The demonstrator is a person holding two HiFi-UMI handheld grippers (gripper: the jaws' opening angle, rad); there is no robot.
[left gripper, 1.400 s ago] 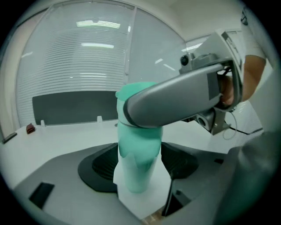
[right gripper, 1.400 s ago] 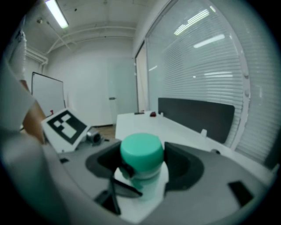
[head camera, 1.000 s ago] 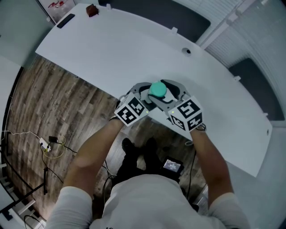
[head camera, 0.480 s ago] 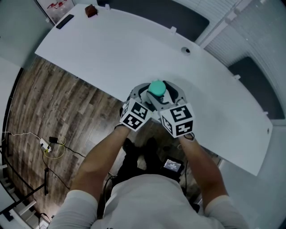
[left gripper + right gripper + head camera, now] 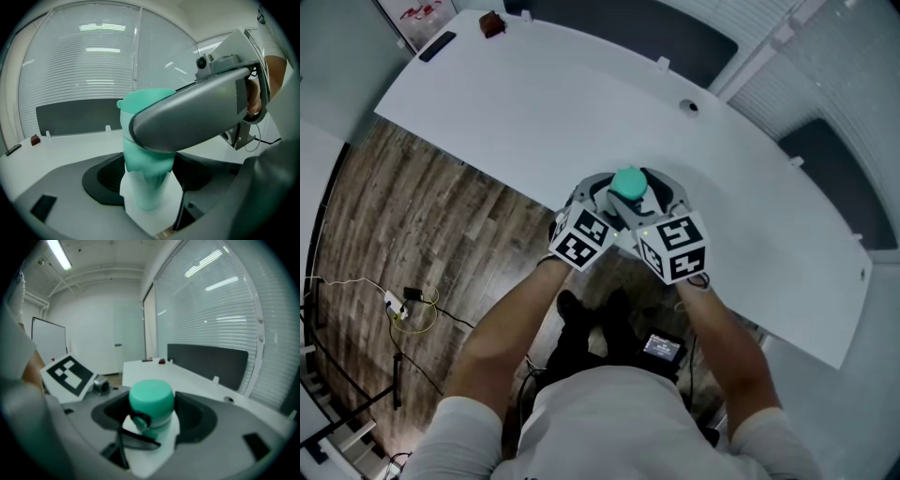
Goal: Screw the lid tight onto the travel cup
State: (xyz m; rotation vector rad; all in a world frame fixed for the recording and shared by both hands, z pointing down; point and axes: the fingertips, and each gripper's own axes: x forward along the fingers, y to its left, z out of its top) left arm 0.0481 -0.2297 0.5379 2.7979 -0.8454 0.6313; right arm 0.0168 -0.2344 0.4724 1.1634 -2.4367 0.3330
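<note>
Teal travel cup (image 5: 146, 199) — left hand-held gripper (image 5: 149, 180) clamps body, right hand-held gripper (image 5: 152, 420) clamps lid (image 5: 151, 398).

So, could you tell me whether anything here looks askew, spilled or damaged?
Nothing stands out. The teal travel cup stands upright near the front edge of the table, its lid sitting level; the left gripper holds the cup, the right gripper the lid. No spill shows.

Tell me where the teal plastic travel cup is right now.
Centre of the head view: the teal plastic travel cup sits over the near edge of the white table, clamped between the left gripper and the right gripper.
</note>
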